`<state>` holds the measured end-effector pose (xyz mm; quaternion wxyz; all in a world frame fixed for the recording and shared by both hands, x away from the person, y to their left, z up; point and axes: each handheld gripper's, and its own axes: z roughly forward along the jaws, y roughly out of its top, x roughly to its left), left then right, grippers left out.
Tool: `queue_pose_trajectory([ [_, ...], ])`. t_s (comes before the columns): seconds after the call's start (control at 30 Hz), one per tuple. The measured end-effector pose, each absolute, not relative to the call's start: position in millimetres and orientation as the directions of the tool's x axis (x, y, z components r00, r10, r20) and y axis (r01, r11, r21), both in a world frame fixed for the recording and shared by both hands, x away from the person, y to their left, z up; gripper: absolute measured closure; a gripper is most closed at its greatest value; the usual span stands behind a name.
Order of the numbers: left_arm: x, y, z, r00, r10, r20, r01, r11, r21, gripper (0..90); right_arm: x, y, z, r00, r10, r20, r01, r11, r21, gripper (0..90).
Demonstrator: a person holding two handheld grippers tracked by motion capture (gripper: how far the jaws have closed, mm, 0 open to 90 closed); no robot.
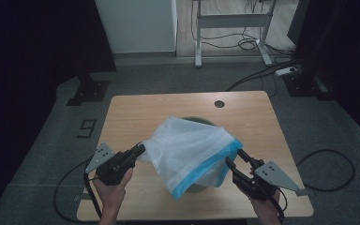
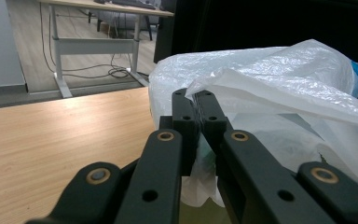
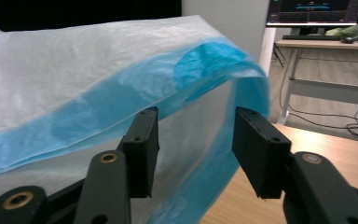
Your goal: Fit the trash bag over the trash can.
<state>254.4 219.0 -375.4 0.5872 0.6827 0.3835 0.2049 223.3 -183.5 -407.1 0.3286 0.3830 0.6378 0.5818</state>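
Observation:
A translucent white plastic bag (image 1: 187, 145) with a blue band (image 1: 206, 171) along its mouth is draped over a dark green bowl (image 1: 199, 120) in the middle of the wooden table (image 1: 136, 112). My left gripper (image 1: 140, 150) is shut on the bag's left edge; in the left gripper view its jaws (image 2: 196, 100) pinch a fold of the white film (image 2: 261, 74). My right gripper (image 1: 234, 156) is at the bag's right side, jaws apart. In the right gripper view the blue band (image 3: 98, 116) hangs between and behind the open jaws (image 3: 196, 116), and the pads do not press on it.
A round cable hole (image 1: 219, 103) sits near the table's far edge. Beyond the table stands a white desk frame (image 1: 229, 21) with cables on the floor. A "9" mark (image 1: 88, 126) is on the floor at left. A black cable (image 1: 328, 168) loops at right.

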Motion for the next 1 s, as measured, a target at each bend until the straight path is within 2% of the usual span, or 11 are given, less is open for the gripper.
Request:
queue_pose_trajectory([
  [0.4, 254.4, 218.4, -375.4, 0.624, 0.763, -0.168, 0.280, -0.018, 0.960, 87.4, 229.3, -184.5, -410.8, -0.488, 0.871, 0.060, 0.127, 0.003, 0.992, 51.8],
  [0.77, 254.1, 216.3, -376.5, 0.630, 0.759, -0.166, 0.278, -0.021, 0.960, 87.3, 233.4, -178.3, -396.0, -0.505, 0.859, 0.087, 0.125, -0.027, 0.992, 50.7],
  [0.8, 254.2, 216.3, -376.6, 0.631, 0.758, -0.163, 0.277, -0.023, 0.961, 87.3, 234.5, -177.3, -395.6, -0.505, 0.858, 0.093, 0.130, -0.031, 0.991, 52.2],
  [1.0, 252.6, 217.5, -377.3, 0.646, 0.746, -0.159, 0.267, -0.026, 0.963, 85.4, 241.7, -172.9, -392.8, -0.510, 0.851, 0.122, 0.152, -0.051, 0.987, 79.7],
])
